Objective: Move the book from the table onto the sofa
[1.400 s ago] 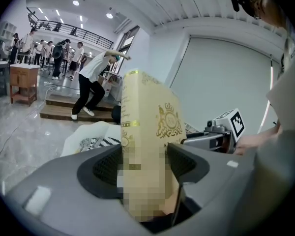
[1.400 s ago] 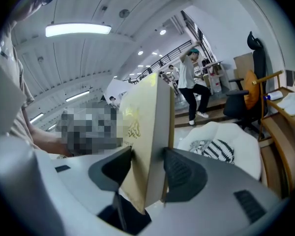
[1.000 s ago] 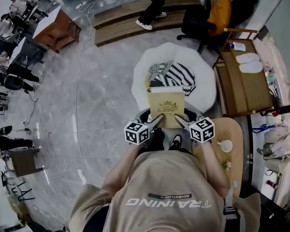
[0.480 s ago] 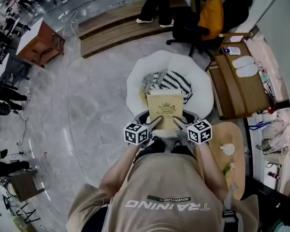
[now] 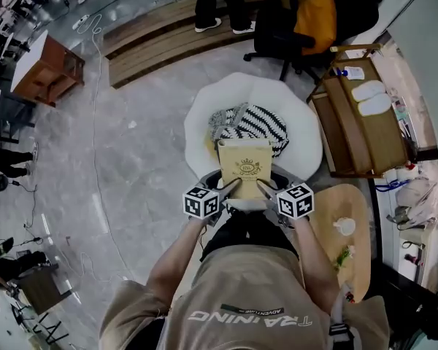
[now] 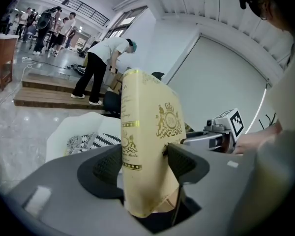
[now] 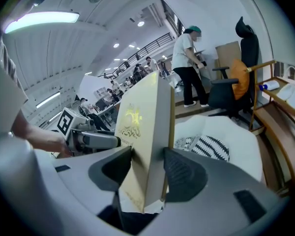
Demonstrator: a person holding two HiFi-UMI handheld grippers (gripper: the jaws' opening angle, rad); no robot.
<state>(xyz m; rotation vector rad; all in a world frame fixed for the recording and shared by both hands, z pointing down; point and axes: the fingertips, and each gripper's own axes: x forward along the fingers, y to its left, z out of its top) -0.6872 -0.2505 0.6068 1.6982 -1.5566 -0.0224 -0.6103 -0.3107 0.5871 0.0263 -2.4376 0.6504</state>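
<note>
Cream book [image 5: 242, 162], in left gripper [image 5: 232, 187], right gripper [image 5: 263, 187]

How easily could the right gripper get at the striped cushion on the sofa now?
Probably not at once: the right gripper is shut on the book, shared with the left gripper. The striped cushion lies uncovered on the sofa, beyond the book, so the way looks free after release.

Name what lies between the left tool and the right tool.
The book, clamped at its near edge by the left tool and the right tool; the head view shows it.
</note>
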